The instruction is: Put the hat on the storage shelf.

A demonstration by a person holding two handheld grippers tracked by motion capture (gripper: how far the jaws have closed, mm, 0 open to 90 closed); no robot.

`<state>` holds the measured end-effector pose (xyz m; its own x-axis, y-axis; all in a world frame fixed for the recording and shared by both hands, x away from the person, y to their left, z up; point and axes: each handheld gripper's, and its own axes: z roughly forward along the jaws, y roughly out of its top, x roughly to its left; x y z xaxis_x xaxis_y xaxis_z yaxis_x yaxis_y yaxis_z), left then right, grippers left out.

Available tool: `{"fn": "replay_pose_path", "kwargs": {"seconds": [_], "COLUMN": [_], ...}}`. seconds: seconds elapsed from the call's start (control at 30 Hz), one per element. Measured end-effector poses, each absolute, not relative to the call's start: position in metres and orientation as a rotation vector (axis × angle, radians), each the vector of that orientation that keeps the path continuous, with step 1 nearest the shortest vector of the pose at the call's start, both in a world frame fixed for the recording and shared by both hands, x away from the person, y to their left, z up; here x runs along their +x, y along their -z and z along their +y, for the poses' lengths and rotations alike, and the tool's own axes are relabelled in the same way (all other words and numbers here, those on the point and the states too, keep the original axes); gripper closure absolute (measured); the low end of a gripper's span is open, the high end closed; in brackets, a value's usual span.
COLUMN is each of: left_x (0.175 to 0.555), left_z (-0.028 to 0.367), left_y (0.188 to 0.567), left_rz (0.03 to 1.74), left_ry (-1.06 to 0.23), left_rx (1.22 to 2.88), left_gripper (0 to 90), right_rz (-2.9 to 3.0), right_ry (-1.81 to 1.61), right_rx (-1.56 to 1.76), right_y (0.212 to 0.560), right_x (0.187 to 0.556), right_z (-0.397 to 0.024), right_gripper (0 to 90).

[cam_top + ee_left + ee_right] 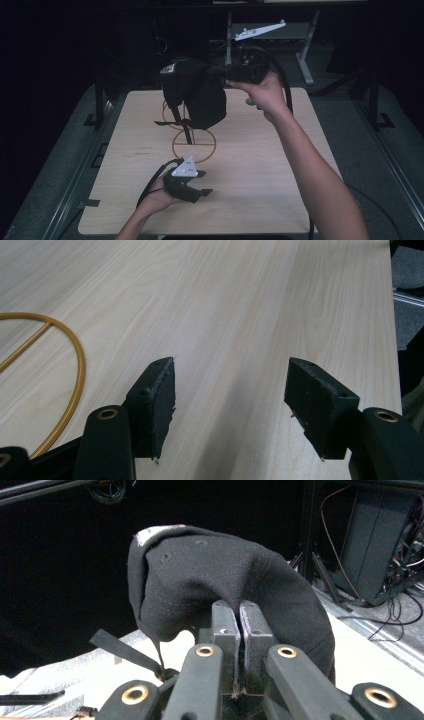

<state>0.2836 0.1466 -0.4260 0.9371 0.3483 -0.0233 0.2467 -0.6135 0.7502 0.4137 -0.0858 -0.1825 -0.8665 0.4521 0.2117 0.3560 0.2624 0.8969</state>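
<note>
The left gripper (192,186) rests low on the table (260,200) at about 6 o'clock, jaws spread wide with nothing between them; in the left gripper view its pads (159,405) frame bare wood, with a yellow ring (75,370) off at 9 o'clock. Farther out, toward 12 o'clock, the right gripper (220,74) holds a black cap (197,92) in the air above the painted rings at the table's middle; in the right gripper view its jaws are pressed together on a fold of the cap's (220,580) cloth.

The step in hand looks like carrying the lifted cap. The next move calls for lowering it to the table, or bringing the idle left gripper up to take a second hold.

The cap hangs with its long axis near vertical, crown side uppermost and the bulk drooping toward 6 o'clock; a strap (175,117) dangles below. Where the brim points is hard to tell in this dim light, probably downward.
</note>
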Motion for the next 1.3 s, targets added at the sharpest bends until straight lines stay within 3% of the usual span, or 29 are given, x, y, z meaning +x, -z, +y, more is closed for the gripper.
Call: {"fn": "replay_pose_path", "kwargs": {"seconds": [1.3], "left_x": [0.282], "left_z": [0.139], "left_y": [0.424], "left_rz": [0.373], "left_ry": [-0.174], "left_rx": [2.286], "left_gripper": [37.1], "right_rz": [2.525], "right_ry": [-1.649], "right_rx": [0.835], "right_y": [0.207], "right_x": [0.455], "right_z": [0.005], "right_gripper": [86.5]}}
